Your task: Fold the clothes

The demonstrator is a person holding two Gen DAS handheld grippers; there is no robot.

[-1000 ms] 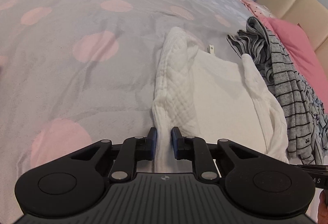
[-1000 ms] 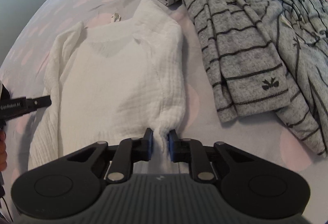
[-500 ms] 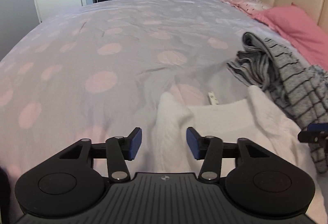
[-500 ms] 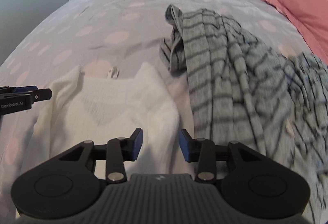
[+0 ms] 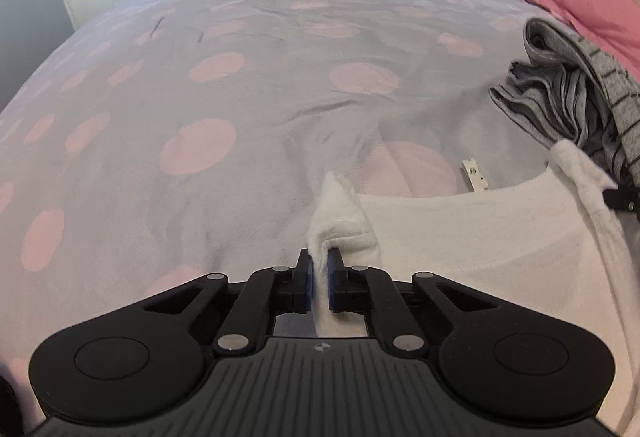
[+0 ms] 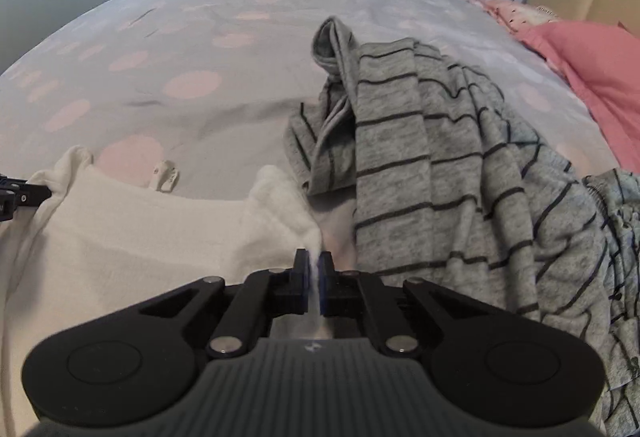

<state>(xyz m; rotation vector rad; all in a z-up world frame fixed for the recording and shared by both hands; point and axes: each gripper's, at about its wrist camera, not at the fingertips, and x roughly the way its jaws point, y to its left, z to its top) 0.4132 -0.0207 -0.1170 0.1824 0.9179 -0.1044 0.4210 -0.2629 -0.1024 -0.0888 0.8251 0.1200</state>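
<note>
A white garment (image 5: 460, 237) lies flat on the spotted bedspread, its sides folded inward, with a small label (image 5: 474, 175) above its neckline. My left gripper (image 5: 319, 261) is at the garment's top left corner, jaws closing, and the pads pinch a ridge of white cloth. My right gripper (image 6: 315, 261) is at the top right corner of the white garment (image 6: 140, 237), jaws closing too, with a thin fold of cloth pressed between the pads. Each view shows the other gripper's tip at the far edge of the garment.
A crumpled grey striped garment (image 6: 420, 157) lies right beside the white one, close to my right gripper. Pink pillows (image 6: 592, 69) and a beige headboard are at the right. The grey bedspread with pink dots (image 5: 200, 97) stretches ahead to a door and dark wardrobe.
Both grippers let go of the garment's near edge, opened, moved forward along its sides, and have closed on the two top corners. The views tilted up toward the room.
</note>
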